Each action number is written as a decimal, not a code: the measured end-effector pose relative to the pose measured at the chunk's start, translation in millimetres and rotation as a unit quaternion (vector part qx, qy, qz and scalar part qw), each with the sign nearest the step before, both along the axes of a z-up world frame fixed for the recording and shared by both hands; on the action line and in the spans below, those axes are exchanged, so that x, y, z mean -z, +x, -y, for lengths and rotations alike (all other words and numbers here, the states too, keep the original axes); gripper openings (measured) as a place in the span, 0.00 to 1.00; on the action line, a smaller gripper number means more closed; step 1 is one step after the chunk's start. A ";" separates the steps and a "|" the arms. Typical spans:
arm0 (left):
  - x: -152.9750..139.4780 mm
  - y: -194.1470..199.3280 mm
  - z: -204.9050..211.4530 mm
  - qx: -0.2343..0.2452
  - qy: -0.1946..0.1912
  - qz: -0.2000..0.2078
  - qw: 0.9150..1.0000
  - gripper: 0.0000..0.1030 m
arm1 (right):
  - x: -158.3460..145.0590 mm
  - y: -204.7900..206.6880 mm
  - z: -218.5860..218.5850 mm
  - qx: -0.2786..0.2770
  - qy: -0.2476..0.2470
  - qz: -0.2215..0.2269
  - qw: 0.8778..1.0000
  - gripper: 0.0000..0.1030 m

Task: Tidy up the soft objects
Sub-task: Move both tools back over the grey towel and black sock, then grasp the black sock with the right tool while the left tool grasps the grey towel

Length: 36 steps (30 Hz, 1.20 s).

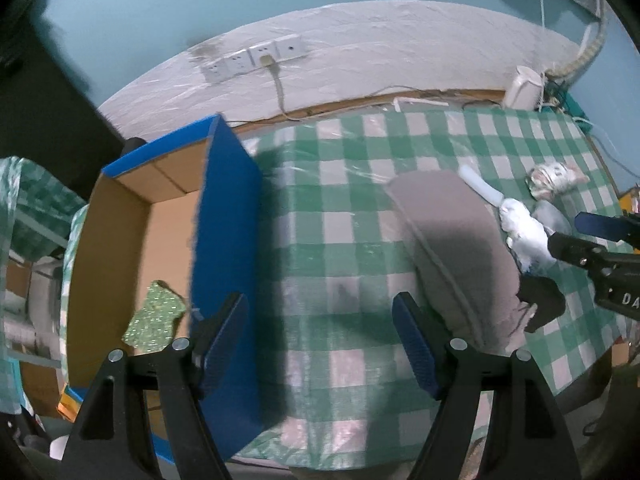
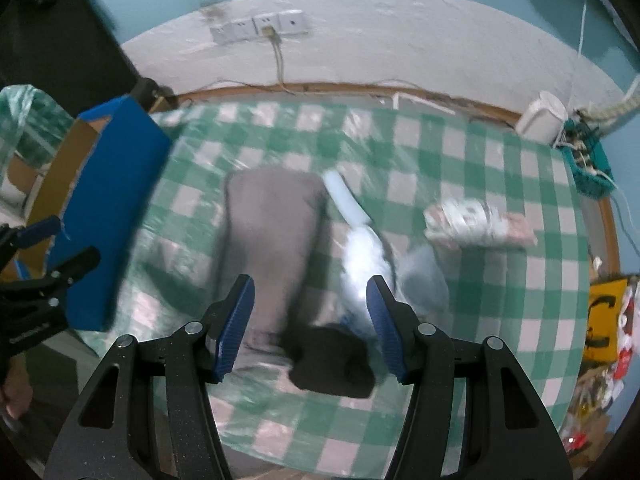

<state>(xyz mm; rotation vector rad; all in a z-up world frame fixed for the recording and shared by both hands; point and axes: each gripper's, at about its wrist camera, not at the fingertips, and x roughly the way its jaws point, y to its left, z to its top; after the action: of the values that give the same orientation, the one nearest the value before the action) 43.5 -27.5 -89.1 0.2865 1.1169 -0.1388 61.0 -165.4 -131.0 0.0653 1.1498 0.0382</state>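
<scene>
Both claws stand apart, holding nothing. The left gripper (image 1: 320, 344) hovers over the checked tablecloth (image 1: 340, 208) beside the blue box (image 1: 224, 216), where a green cloth (image 1: 156, 316) lies inside. The right gripper (image 2: 310, 322) hangs above a black cloth (image 2: 332, 360), with the grey cushion (image 2: 272, 232) to the left and a white cloth (image 2: 360, 256) just beyond.

A green-and-white checked tablecloth (image 1: 344, 208) carries a grey-brown cushion (image 1: 448, 240), a white cloth (image 1: 524, 236), a black cloth (image 2: 332, 360) and a pink-and-white patterned bundle (image 2: 476, 220). The box (image 1: 224, 248) is blue outside, tan inside, holding a glittery green cloth (image 1: 156, 316).
</scene>
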 end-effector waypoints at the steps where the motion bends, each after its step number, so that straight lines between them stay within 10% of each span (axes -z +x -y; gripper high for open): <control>1: 2.1 -0.5 4.8 0.004 0.001 -0.003 1.000 0.74 | 3.5 -1.6 3.0 0.002 0.000 -0.004 1.000 0.57; 27: 42.5 6.7 56.6 0.021 0.015 -0.065 0.998 0.75 | 86.3 -14.6 6.4 -0.023 0.006 -0.098 0.995 0.59; 36: 50.0 17.9 84.6 0.026 0.005 -0.087 0.996 0.79 | 79.8 -23.5 15.5 -0.043 -0.004 -0.098 0.994 0.40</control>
<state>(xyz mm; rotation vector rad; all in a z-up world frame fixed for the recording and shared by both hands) 61.4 -112.2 -139.2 0.3177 1.2840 -0.2077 37.4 -180.9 -210.8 0.0124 1.3481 0.1050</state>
